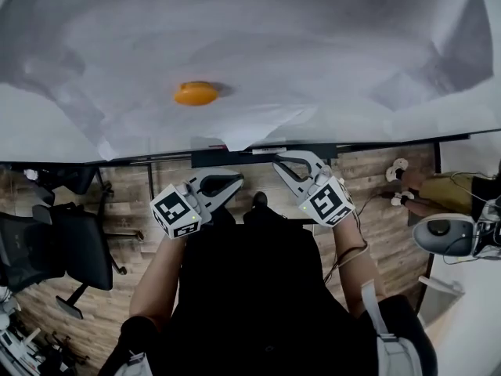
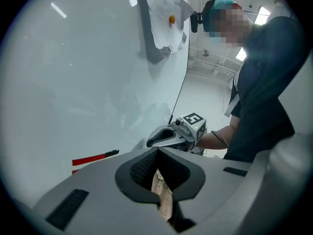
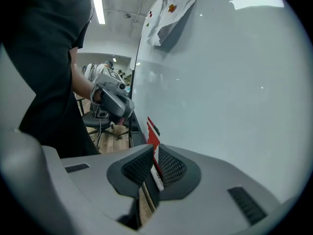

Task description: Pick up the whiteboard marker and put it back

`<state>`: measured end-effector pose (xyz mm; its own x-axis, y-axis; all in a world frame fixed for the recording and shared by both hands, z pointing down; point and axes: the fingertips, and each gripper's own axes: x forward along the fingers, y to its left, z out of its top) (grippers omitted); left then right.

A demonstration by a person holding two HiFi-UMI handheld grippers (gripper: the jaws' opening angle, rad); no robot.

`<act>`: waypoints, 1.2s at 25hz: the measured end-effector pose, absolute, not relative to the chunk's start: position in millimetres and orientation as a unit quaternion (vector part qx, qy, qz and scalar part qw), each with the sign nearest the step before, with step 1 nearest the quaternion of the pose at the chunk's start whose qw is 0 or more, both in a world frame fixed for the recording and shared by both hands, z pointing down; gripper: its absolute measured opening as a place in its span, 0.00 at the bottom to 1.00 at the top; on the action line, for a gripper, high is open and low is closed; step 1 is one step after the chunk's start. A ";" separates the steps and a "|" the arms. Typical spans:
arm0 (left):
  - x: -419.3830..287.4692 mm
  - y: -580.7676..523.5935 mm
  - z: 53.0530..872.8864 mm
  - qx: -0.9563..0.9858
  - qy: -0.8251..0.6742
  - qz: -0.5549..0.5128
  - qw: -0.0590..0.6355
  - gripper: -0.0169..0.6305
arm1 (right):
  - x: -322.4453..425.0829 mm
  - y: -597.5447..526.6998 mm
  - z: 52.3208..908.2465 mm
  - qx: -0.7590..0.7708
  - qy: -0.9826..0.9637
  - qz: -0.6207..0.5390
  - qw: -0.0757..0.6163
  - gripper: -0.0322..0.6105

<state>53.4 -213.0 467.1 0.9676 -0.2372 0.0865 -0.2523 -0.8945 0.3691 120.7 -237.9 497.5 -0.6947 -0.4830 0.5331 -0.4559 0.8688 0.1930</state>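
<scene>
The whiteboard marker, red with a black end, lies along the ledge at the foot of the whiteboard. In the right gripper view the marker runs just beyond the jaws, and its white label shows through the thin slit between them. In the head view only a sliver of the marker shows at the board's lower edge. My left gripper and right gripper hover close together just short of that edge, both shut and holding nothing. Each gripper sees the other: the right gripper, the left gripper.
A crumpled white sheet hangs on the board under an orange magnet. A black office chair stands to the left on the wooden floor. Cables and a grey-and-white device sit to the right.
</scene>
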 end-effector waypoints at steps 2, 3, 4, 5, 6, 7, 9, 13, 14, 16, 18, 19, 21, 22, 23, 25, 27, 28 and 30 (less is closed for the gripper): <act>55.9 -213.3 471.9 0.973 -0.125 0.022 0.191 0.05 | 118.1 -239.7 503.2 0.249 -0.918 -0.028 0.308 0.09; 56.3 -214.1 473.1 0.973 -0.126 0.023 0.190 0.05 | 116.6 -240.7 506.5 0.246 -0.917 -0.031 0.313 0.09; 56.0 -215.1 473.9 0.973 -0.129 0.024 0.190 0.05 | 114.8 -241.6 510.2 0.242 -0.915 -0.036 0.321 0.09; 54.9 -216.1 474.5 0.973 -0.132 0.024 0.189 0.05 | 112.7 -242.1 513.9 0.237 -0.912 -0.043 0.331 0.09; 53.5 -217.1 474.6 0.972 -0.135 0.023 0.190 0.05 | 110.4 -242.6 517.5 0.231 -0.910 -0.051 0.341 0.09; 51.8 -217.9 474.3 0.972 -0.137 0.020 0.192 0.05 | 108.1 -242.8 521.0 0.226 -0.908 -0.058 0.349 0.09; 49.3 -218.9 473.4 0.970 -0.142 0.015 0.195 0.05 | 104.4 -243.1 527.8 0.216 -0.904 -0.064 0.363 0.09; 45.7 -220.4 474.5 0.969 -0.152 0.015 0.194 0.05 | 101.2 -245.5 539.7 0.209 -0.901 -0.057 0.375 0.09; 44.5 -220.8 474.6 0.968 -0.154 0.016 0.195 0.05 | 100.9 -246.5 542.5 0.209 -0.900 -0.055 0.379 0.09; 42.5 -220.5 475.4 0.968 -0.157 0.015 0.197 0.05 | 101.4 -248.1 551.1 0.204 -0.894 -0.058 0.395 0.09; 42.0 -219.0 476.2 0.967 -0.156 0.011 0.200 0.05 | 102.1 -248.0 563.2 0.194 -0.885 -0.063 0.418 0.09; 42.3 -217.9 476.0 0.967 -0.155 0.010 0.200 0.05 | 101.9 -247.3 568.5 0.189 -0.883 -0.063 0.426 0.09; 43.0 -215.4 475.1 0.968 -0.153 0.008 0.201 0.05 | 100.1 -245.5 576.1 0.184 -0.881 -0.054 0.432 0.09; 43.1 -214.4 474.9 0.967 -0.152 0.007 0.202 0.05 | 98.6 -245.1 578.9 0.183 -0.882 -0.048 0.432 0.10; 43.2 -213.8 475.2 0.967 -0.151 0.007 0.203 0.05 | 97.1 -245.1 581.7 0.182 -0.883 -0.042 0.431 0.12; 43.7 -212.8 476.7 0.967 -0.149 0.007 0.206 0.05 | 94.2 -246.3 587.2 0.181 -0.883 -0.035 0.432 0.18; 43.9 -211.6 478.1 0.967 -0.147 0.007 0.208 0.05 | 91.9 -247.9 591.3 0.181 -0.880 -0.038 0.437 0.19; 43.6 -210.9 478.5 0.967 -0.147 0.006 0.209 0.05 | 91.4 -249.1 592.7 0.183 -0.878 -0.042 0.441 0.19; 42.8 -209.2 478.4 0.967 -0.147 0.005 0.210 0.05 | 92.5 -252.4 594.8 0.193 -0.869 -0.055 0.452 0.19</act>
<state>42.8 -209.2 478.4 0.9570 -0.2811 0.0715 -0.2854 -0.8685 0.4053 92.5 -252.4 594.8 -0.5160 -0.3853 0.7651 -0.2866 0.9193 0.2696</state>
